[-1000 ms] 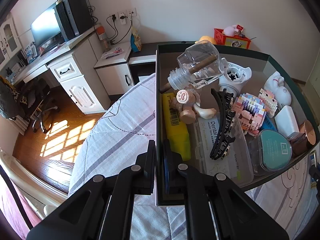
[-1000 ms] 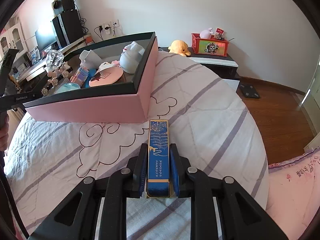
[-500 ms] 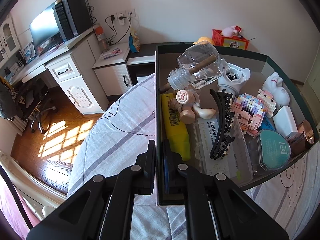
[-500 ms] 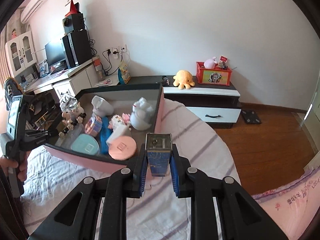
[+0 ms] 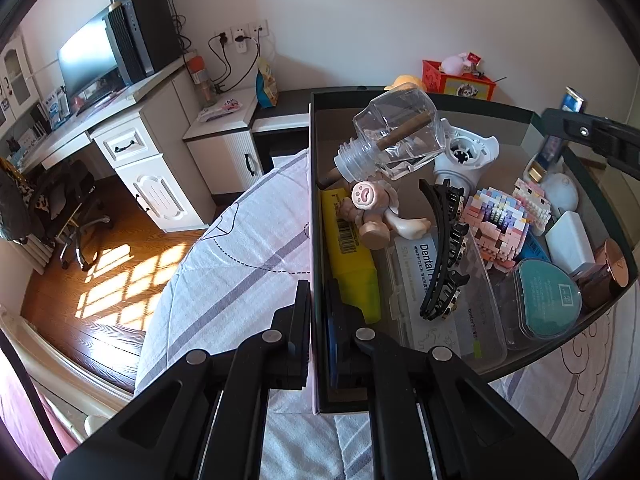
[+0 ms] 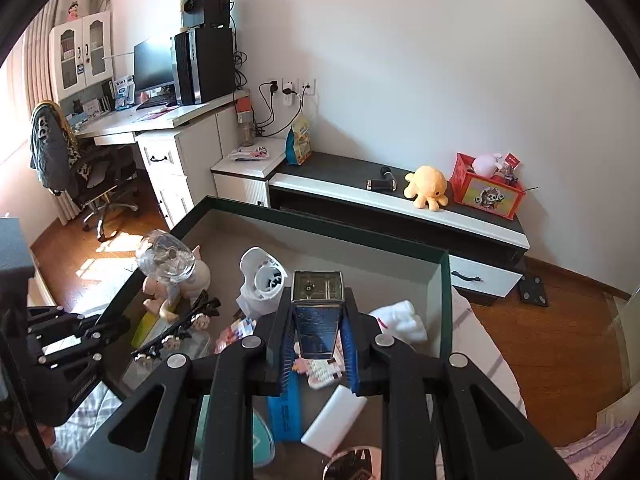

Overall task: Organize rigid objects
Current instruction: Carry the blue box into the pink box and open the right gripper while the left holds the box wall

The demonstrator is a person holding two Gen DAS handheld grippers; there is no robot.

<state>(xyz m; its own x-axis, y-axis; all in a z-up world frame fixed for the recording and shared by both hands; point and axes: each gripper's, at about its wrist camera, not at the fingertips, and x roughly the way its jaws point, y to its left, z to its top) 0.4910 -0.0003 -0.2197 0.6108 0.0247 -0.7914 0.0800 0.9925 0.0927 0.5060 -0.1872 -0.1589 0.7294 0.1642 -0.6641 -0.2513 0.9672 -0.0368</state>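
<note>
A dark-rimmed storage box [image 5: 314, 216] sits on the bed, filled with several small items: a clear glass bottle [image 5: 396, 136], a yellow box [image 5: 350, 252], a black hair claw [image 5: 442, 248] and a teal case [image 5: 546, 304]. My left gripper [image 5: 318, 308] is shut on the box's left wall. My right gripper [image 6: 318, 330] is shut on a narrow blue box [image 6: 318, 316] and holds it above the storage box [image 6: 320, 228]. The blue box also shows in the left wrist view [image 5: 570, 100] at the far right.
A white desk [image 5: 132, 140] with a monitor and an office chair [image 5: 68, 204] stand left of the bed. A low black-and-white cabinet [image 6: 400, 208] along the wall carries a yellow plush [image 6: 428, 186] and a red crate [image 6: 486, 190]. A striped bedsheet [image 5: 240, 248] surrounds the box.
My right gripper lifted the blue box off the bedsheet and carried it over the storage box. My left gripper kept its hold on the box wall.
</note>
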